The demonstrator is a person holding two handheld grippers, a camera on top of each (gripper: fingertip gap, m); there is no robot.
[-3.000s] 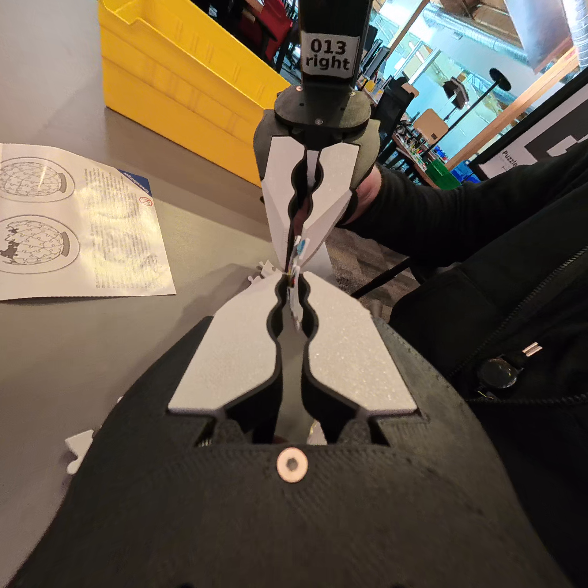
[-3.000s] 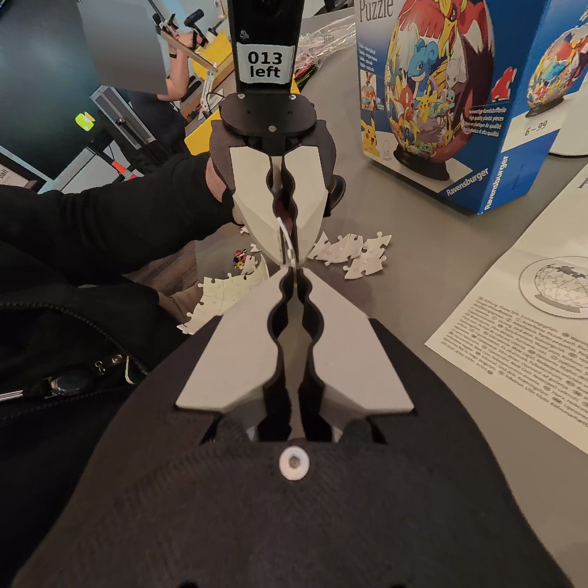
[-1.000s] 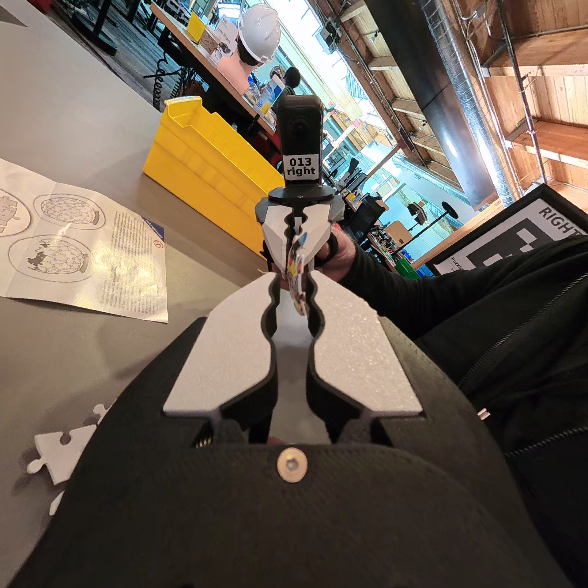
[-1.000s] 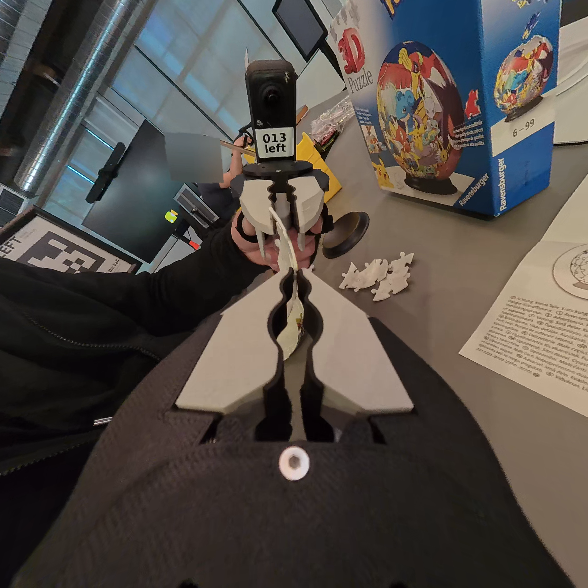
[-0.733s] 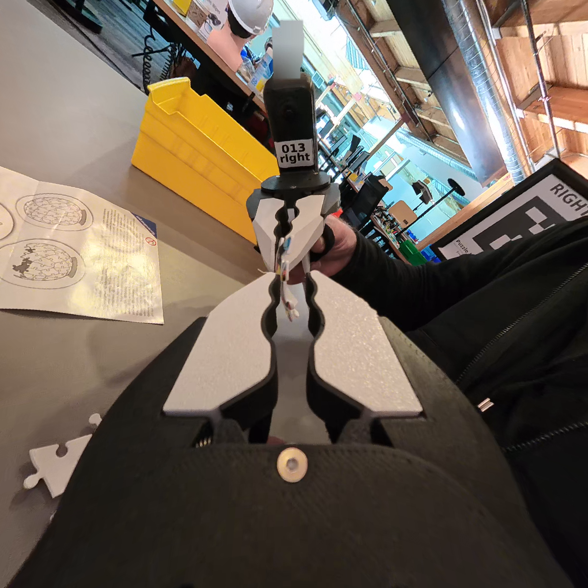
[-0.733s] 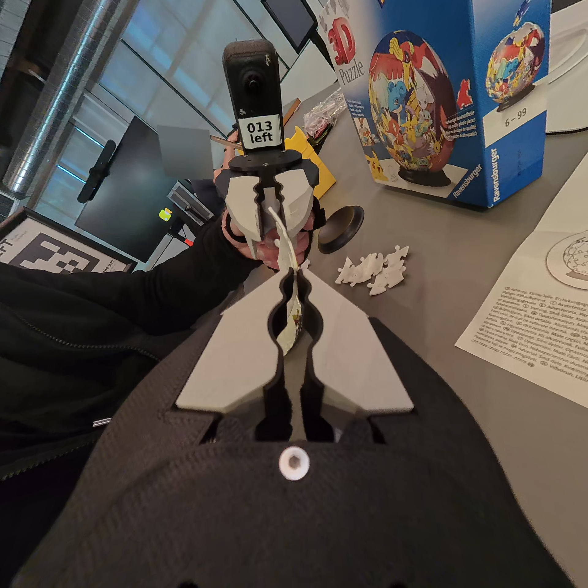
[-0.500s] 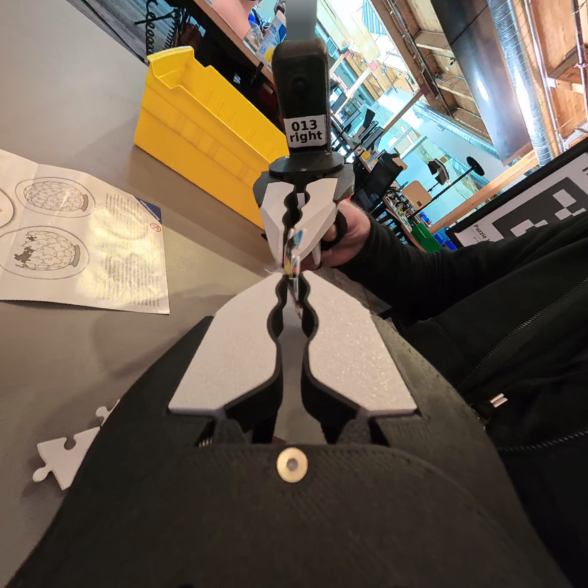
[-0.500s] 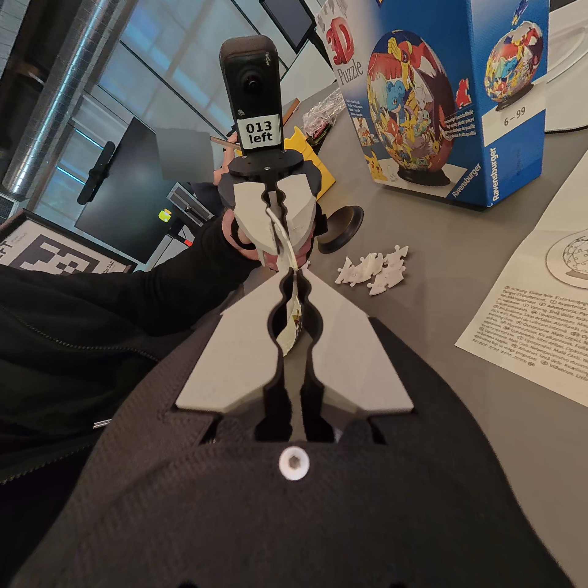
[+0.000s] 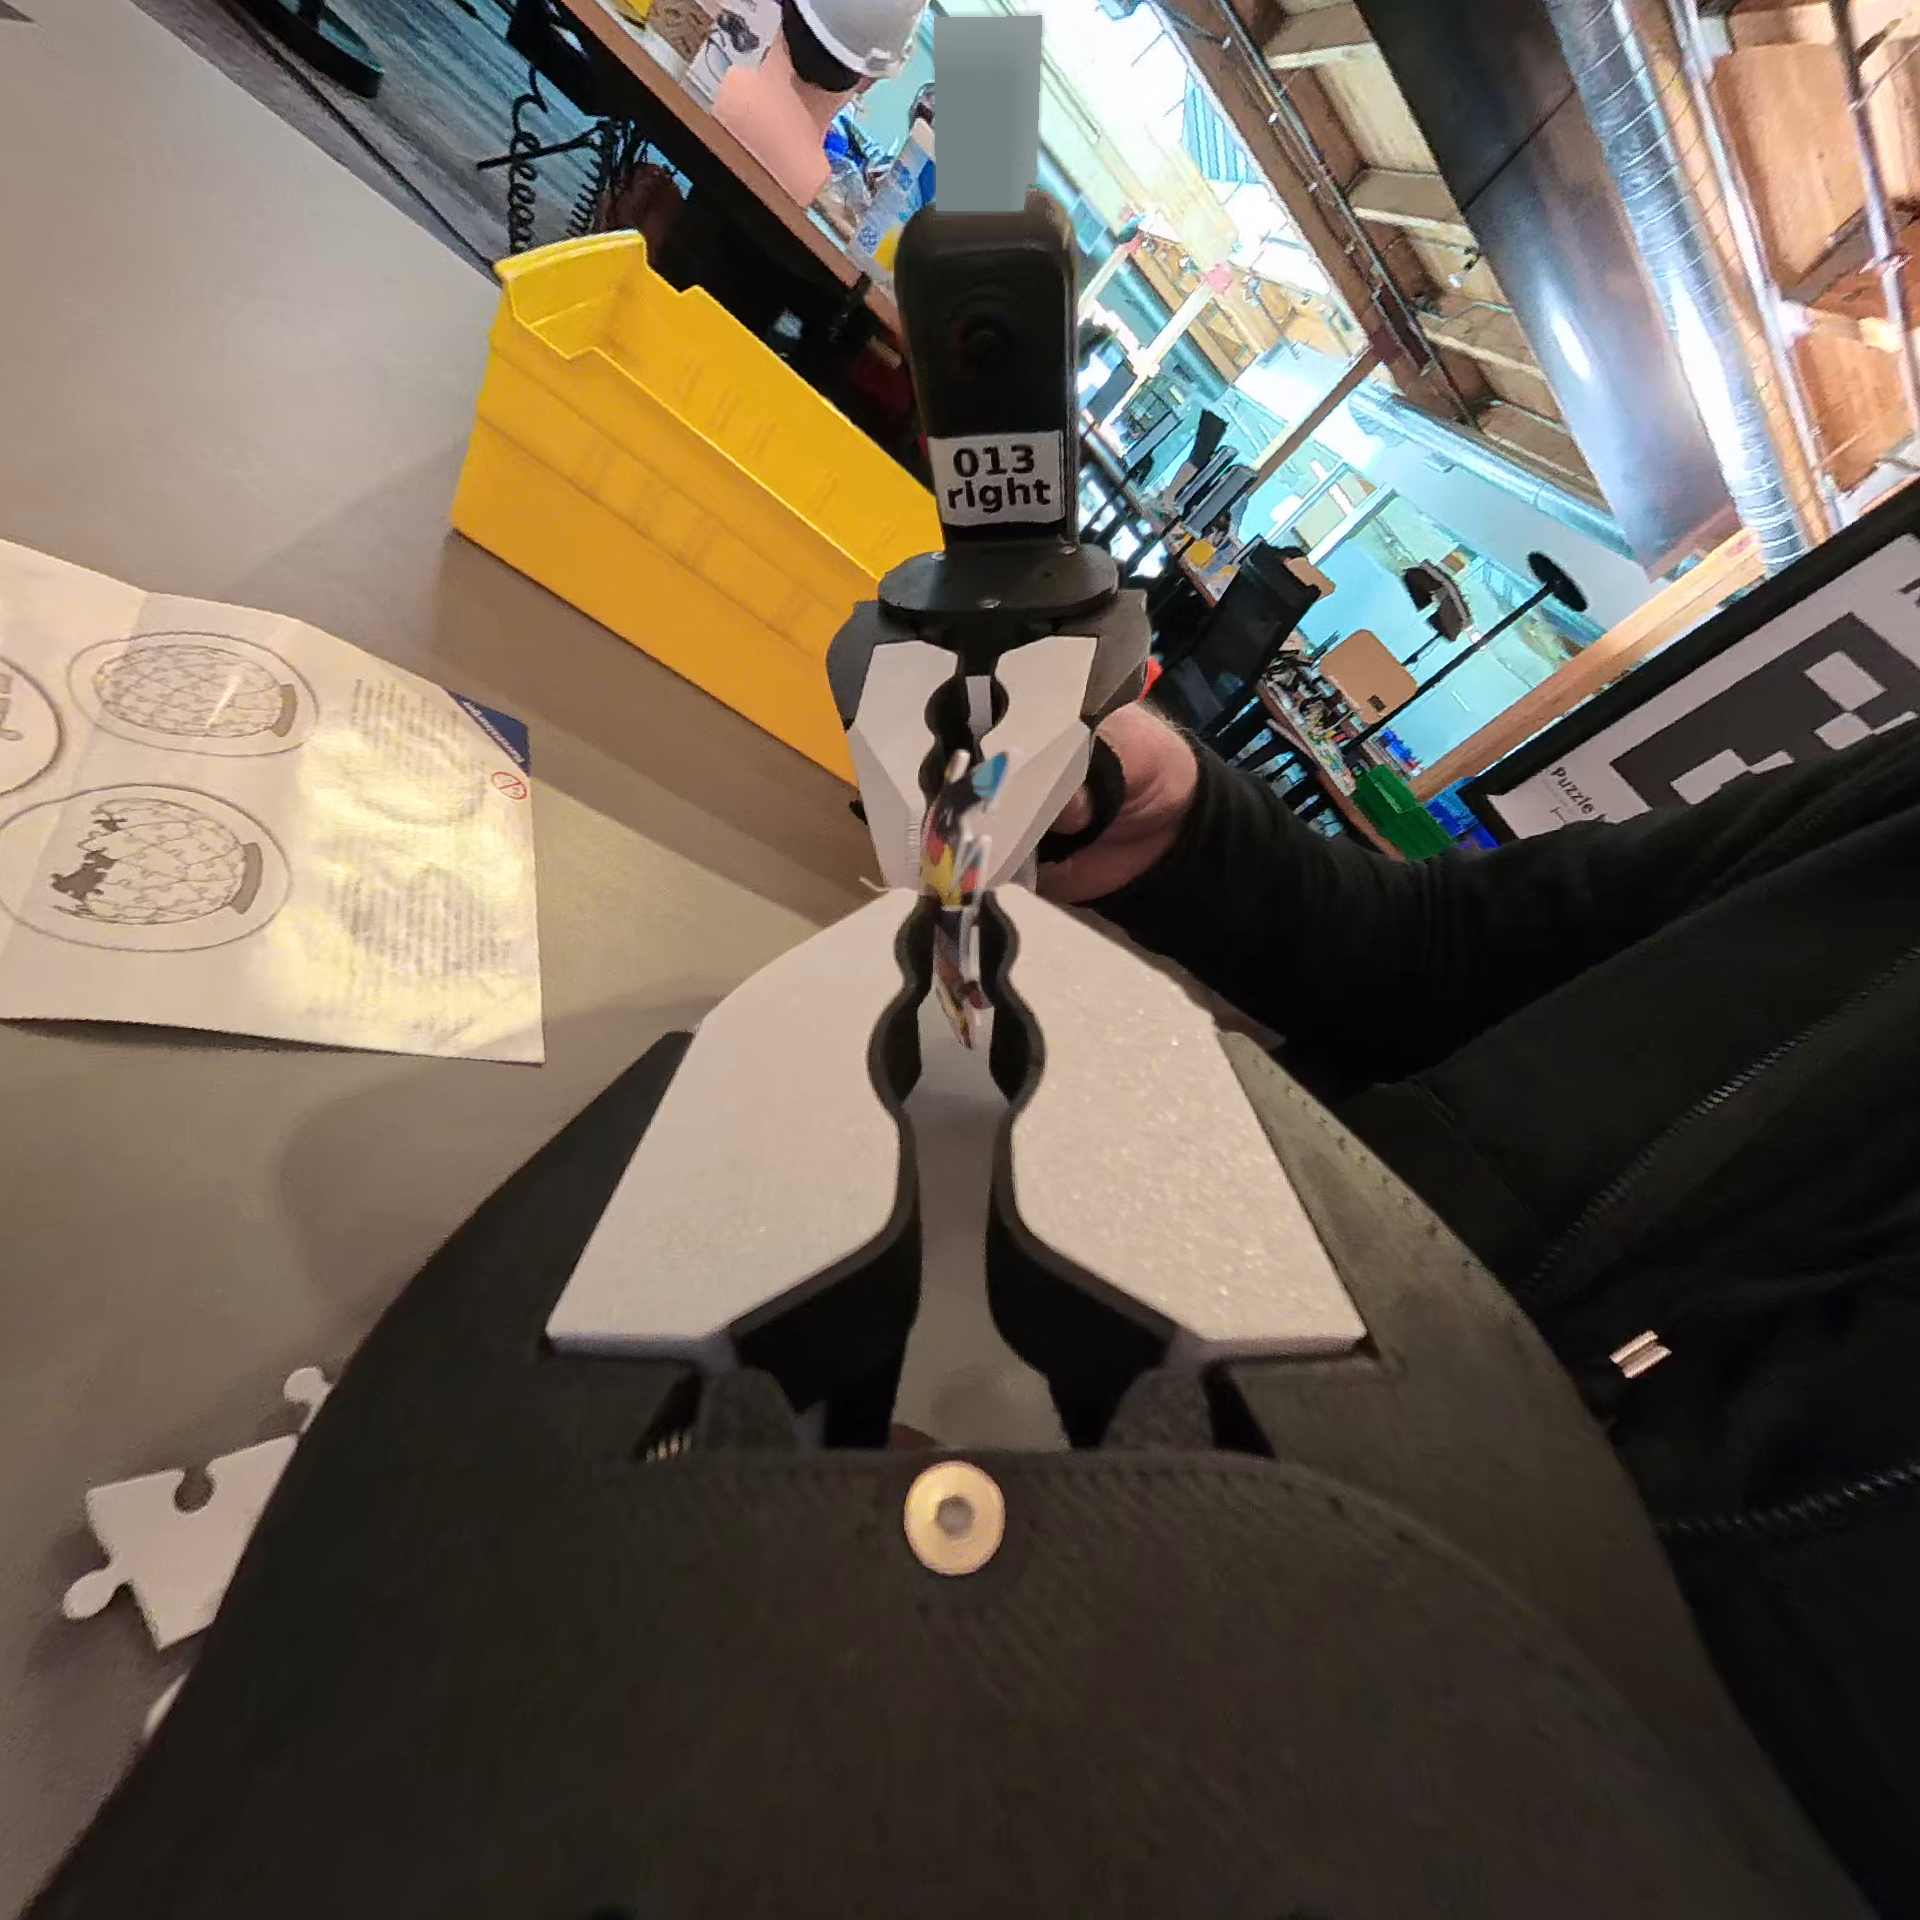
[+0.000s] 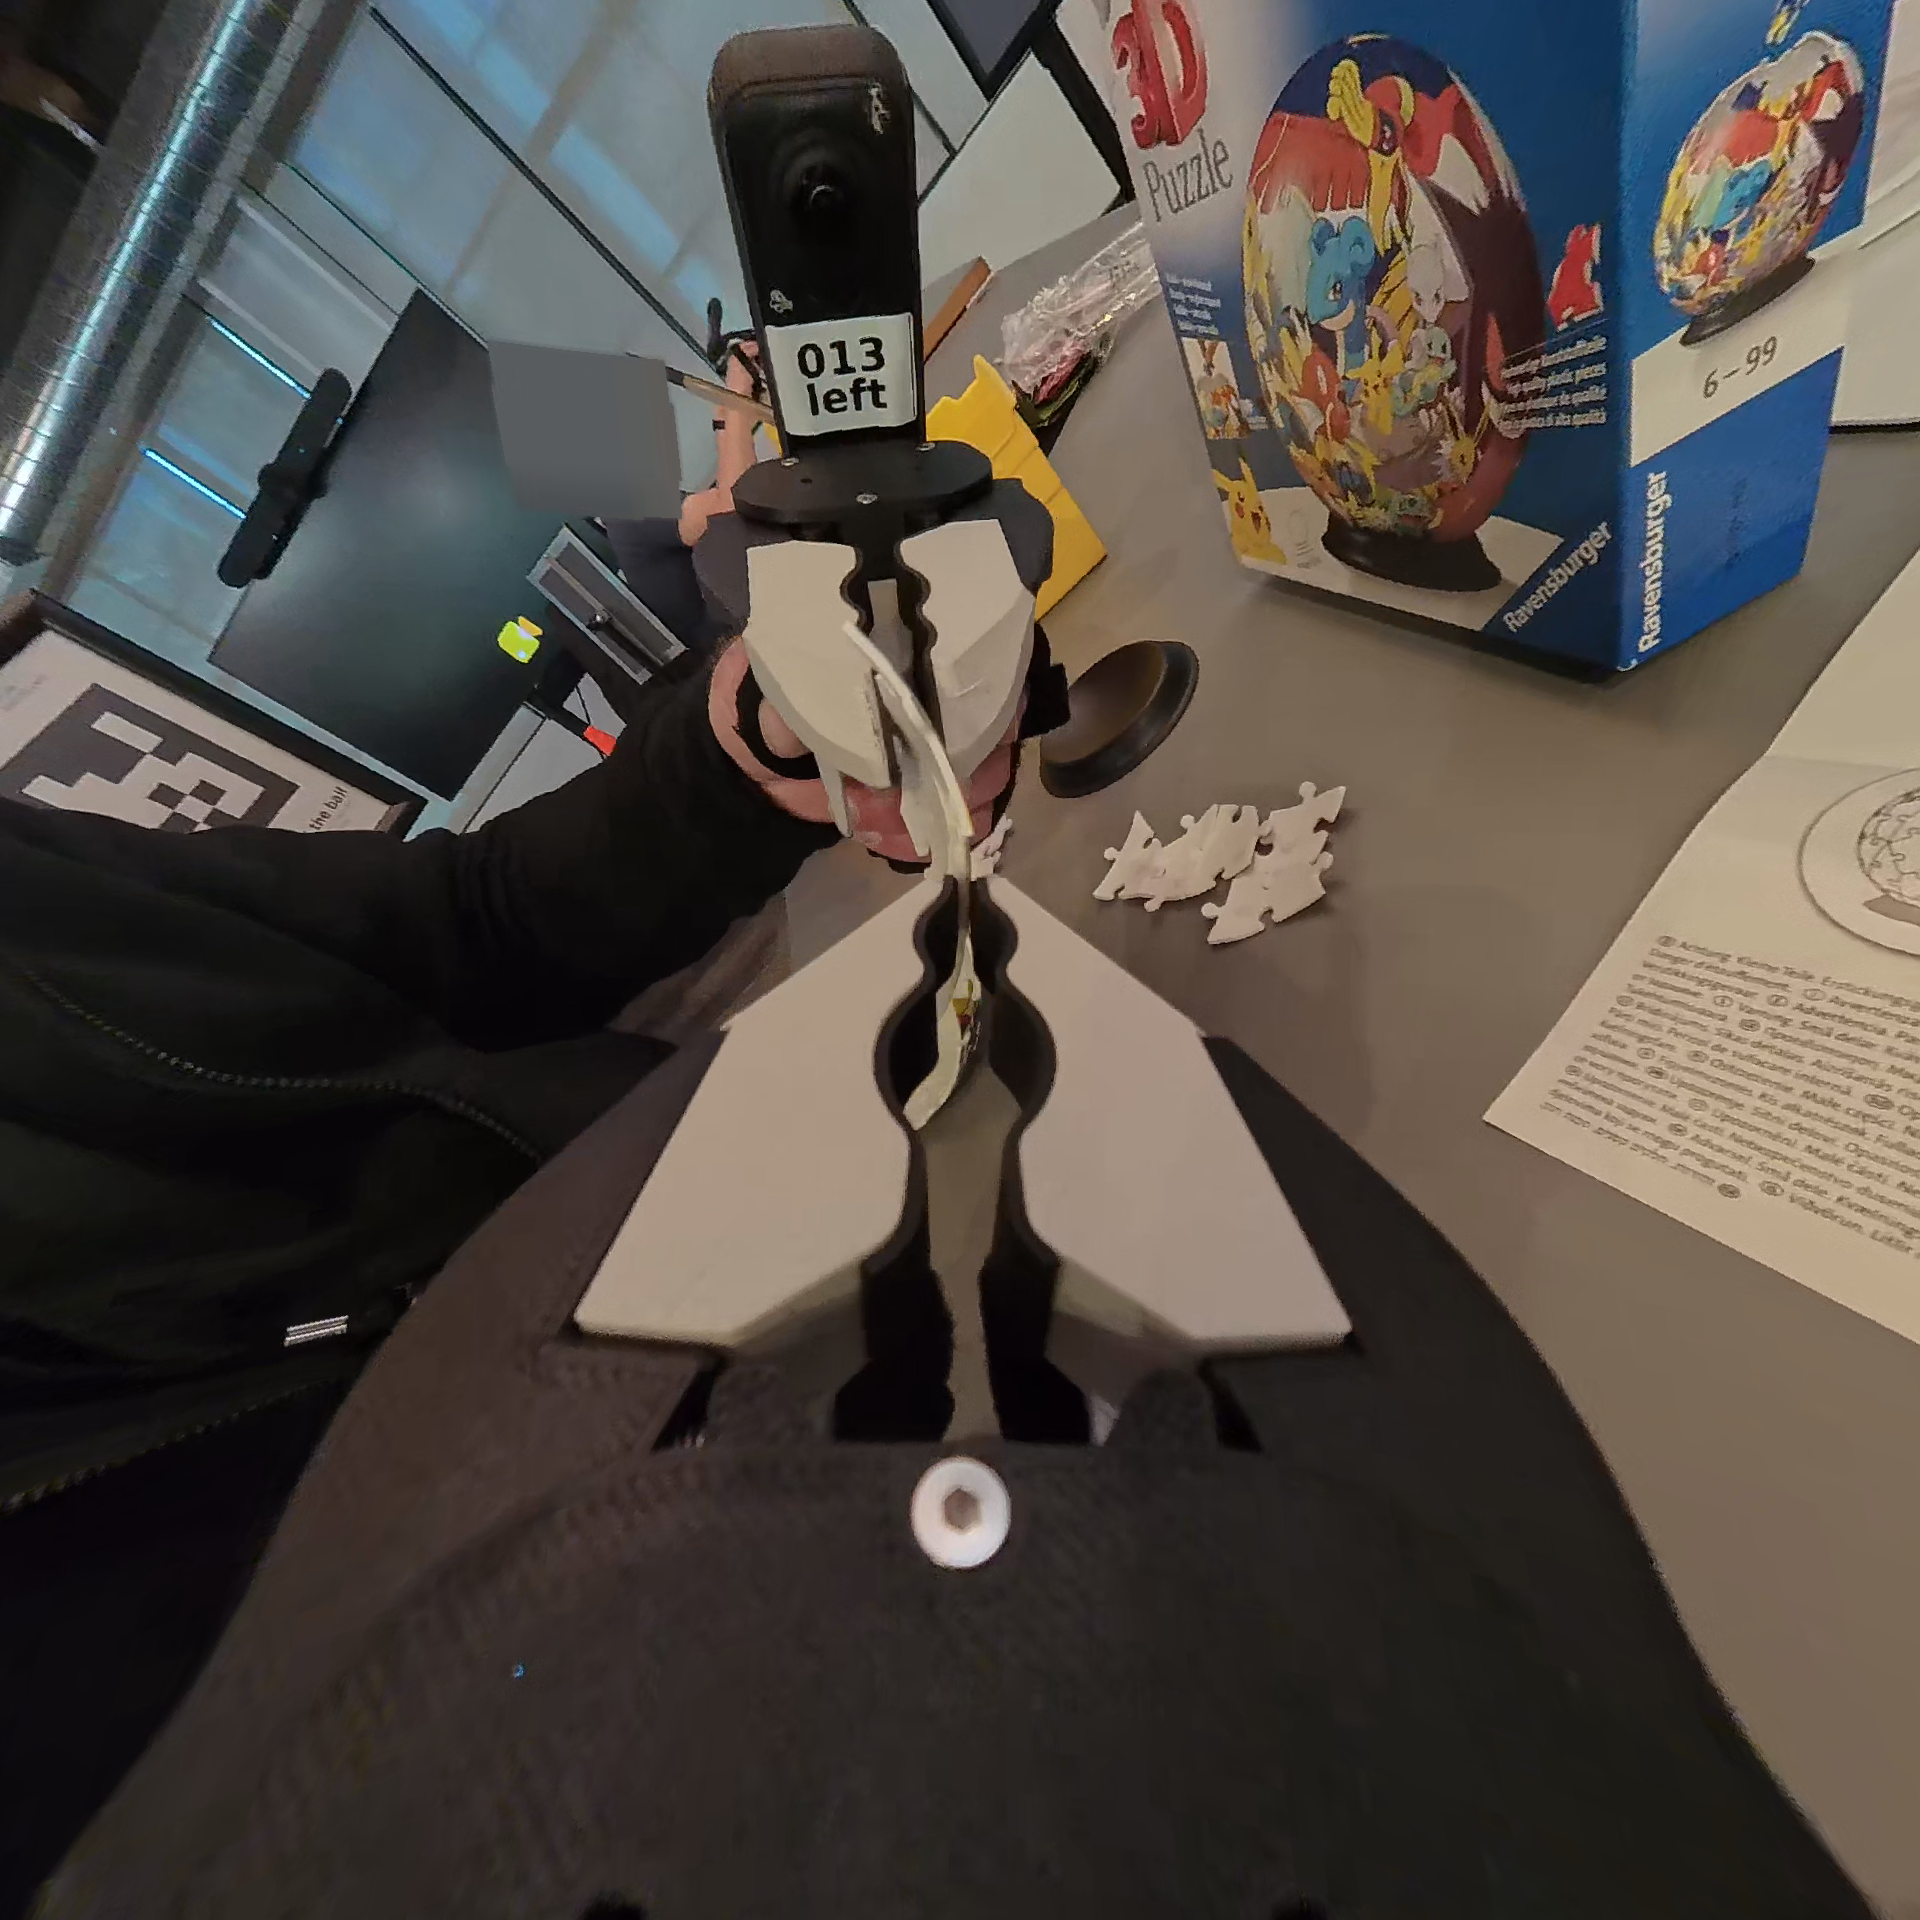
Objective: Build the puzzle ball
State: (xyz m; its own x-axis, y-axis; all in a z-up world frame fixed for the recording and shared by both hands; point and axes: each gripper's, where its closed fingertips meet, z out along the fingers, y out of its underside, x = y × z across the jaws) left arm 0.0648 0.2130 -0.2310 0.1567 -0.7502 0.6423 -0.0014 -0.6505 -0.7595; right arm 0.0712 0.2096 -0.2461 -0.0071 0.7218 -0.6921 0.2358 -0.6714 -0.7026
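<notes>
My left gripper [image 9: 954,909] is shut on a curved puzzle piece [image 9: 958,987], held edge-on with its printed side showing. My right gripper [image 10: 964,902] is shut on another curved piece [image 10: 954,1034]. The two grippers point at each other, tip to tip, above the grey table [image 9: 208,312]. The right gripper [image 9: 951,868] and its colourful piece [image 9: 961,821] show in the left wrist view. The left gripper [image 10: 914,774] and the white back of its piece [image 10: 920,743] show in the right wrist view. The two pieces meet edge to edge; I cannot tell whether they interlock.
Several loose white pieces [image 10: 1226,862] lie by a black ring stand [image 10: 1127,717], and one piece [image 9: 177,1538] lies at lower left. A blue puzzle box [image 10: 1507,312], an instruction sheet [image 9: 260,821] and a yellow bin [image 9: 675,499] stand on the table. A person's black sleeves hold both grippers.
Both grippers have stayed shut on their pieces and drawn a little closer together. They have tilted slightly, and the pieces stay edge to edge.
</notes>
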